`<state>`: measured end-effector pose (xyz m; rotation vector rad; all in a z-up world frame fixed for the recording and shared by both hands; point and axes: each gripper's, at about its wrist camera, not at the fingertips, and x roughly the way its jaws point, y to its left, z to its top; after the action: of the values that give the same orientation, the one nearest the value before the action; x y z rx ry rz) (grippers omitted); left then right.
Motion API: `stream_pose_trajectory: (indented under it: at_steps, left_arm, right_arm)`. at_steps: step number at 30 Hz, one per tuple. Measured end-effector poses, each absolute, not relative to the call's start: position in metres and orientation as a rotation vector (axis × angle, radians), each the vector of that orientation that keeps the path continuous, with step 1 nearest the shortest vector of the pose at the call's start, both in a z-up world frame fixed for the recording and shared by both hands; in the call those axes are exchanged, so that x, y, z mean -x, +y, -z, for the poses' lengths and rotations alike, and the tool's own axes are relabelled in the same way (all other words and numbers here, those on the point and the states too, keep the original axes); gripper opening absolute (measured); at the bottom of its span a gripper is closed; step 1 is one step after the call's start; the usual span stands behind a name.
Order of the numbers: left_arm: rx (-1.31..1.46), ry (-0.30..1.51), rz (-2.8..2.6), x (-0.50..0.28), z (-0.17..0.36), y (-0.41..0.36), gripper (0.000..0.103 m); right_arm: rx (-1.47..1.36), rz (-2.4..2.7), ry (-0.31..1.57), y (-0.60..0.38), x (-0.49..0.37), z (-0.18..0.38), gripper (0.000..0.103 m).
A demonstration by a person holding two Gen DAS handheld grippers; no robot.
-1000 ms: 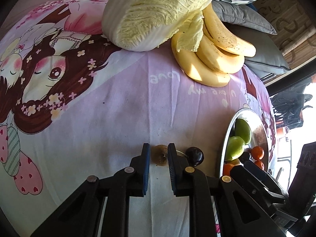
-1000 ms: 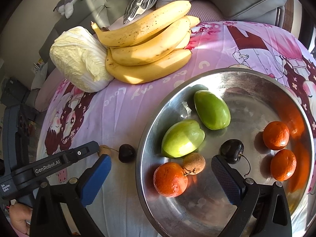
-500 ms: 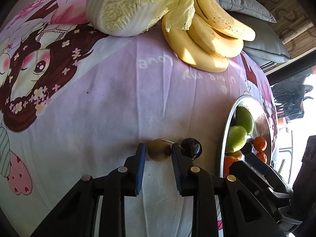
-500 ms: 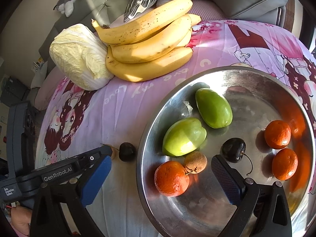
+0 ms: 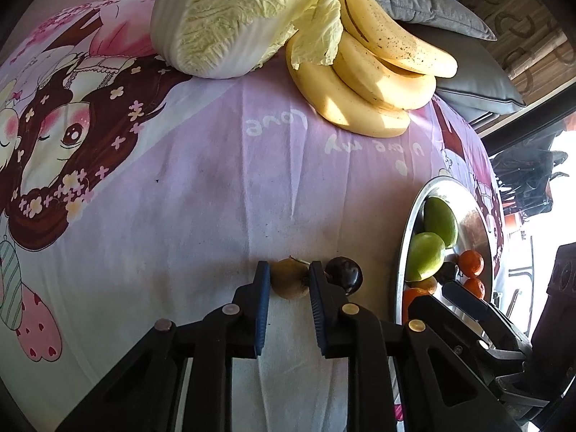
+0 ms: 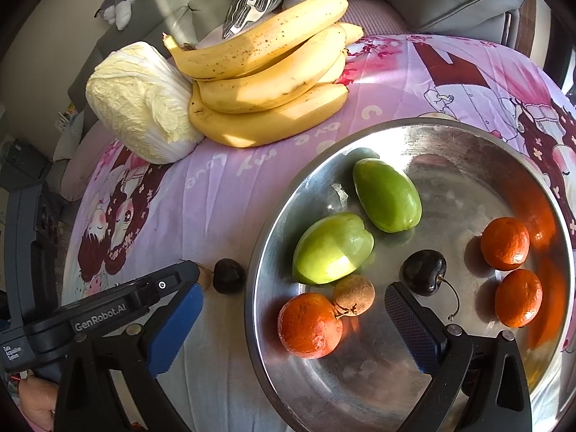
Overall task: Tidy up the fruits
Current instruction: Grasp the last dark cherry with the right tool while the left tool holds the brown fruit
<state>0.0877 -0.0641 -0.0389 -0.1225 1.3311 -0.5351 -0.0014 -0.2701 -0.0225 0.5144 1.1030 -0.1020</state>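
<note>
White cursive writing on the pink cartoon cloth (image 5: 273,194) says "Love", then something like "love my". It's upside down, so it's hard to be sure. The left tool (image 6: 118,309) has "GenRobot.AI" on its side, plus a tiny label reading "Data Acquisition System".

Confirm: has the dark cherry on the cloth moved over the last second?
No. In the right wrist view, the dark cherry lies in the same spot, just left of the bowl rim.
</note>
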Motion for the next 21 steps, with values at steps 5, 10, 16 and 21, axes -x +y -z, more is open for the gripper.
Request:
stream_pose_trajectory:
  at_steps: [5, 10, 16, 21]
  left_arm:
    - [0.151, 1.313, 0.540, -0.090, 0.033, -0.059, 0.022]
    - [0.198, 1.295, 0.515, -0.096, 0.028, -0.042, 0.022]
    - [0.180, 1.265, 0.418, -0.104, 0.025, -0.023, 0.022]
    - [0.212, 1.252, 0.404, -0.107, 0.022, -0.007, 0.022]
  right_arm:
    - [-0.512, 0.100, 1.078, -0.269, 0.003, 0.016, 0.102]
    - [-0.470, 0.073, 1.062, -0.257, -0.001, 0.011, 0.098]
    - [-0.345, 0.013, 1.053, -0.224, -0.008, 0.004, 0.081]
    - [-0.239, -0.041, 1.062, -0.196, -0.016, 0.002, 0.066]
